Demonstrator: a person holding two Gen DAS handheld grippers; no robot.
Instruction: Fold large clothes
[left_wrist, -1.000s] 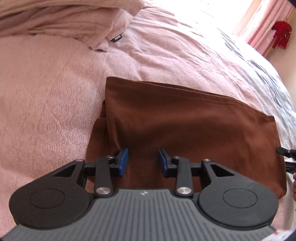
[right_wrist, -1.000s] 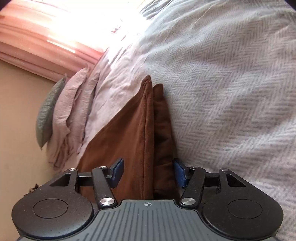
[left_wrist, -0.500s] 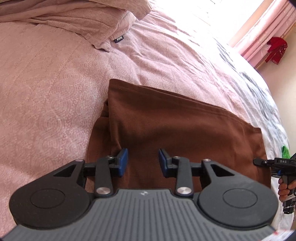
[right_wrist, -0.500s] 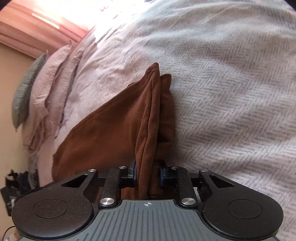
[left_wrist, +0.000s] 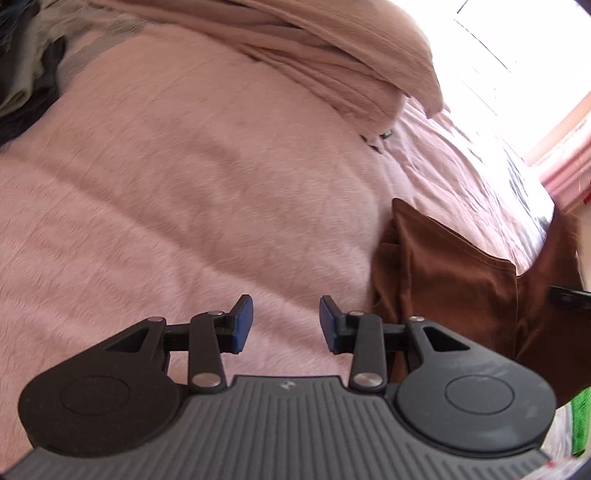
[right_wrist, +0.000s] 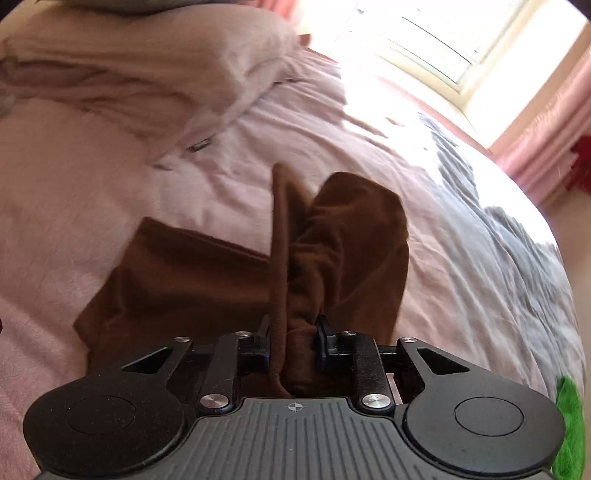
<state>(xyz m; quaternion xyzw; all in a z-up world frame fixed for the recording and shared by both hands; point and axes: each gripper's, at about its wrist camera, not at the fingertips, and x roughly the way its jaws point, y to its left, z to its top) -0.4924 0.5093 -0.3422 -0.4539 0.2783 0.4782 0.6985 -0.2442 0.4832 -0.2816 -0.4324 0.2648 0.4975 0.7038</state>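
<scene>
A brown garment (right_wrist: 184, 273) lies folded flat on the pink bedspread (right_wrist: 74, 184). My right gripper (right_wrist: 293, 332) is shut on one bunched end of it, lifted and carried over the flat part; its jaws are opening slightly while the pads still press the cloth. In the left wrist view the brown garment (left_wrist: 443, 280) lies to the right, its raised end at the far right beside the tip of the right gripper (left_wrist: 569, 295). My left gripper (left_wrist: 286, 317) hovers over bare bedspread (left_wrist: 184, 221) left of the garment, its jaws opening a little with nothing between them.
Pink pillows (left_wrist: 332, 55) (right_wrist: 147, 74) lie at the head of the bed. A grey patterned blanket (right_wrist: 517, 240) covers the right side. A bright window (right_wrist: 443, 48) and pink curtain (right_wrist: 554, 129) stand behind. Dark clothes (left_wrist: 22, 74) sit at the far left.
The right gripper shut on the garment's end, then lifted and swung it over the rest while rolling. The left gripper slid left, off the garment, over bare bedspread.
</scene>
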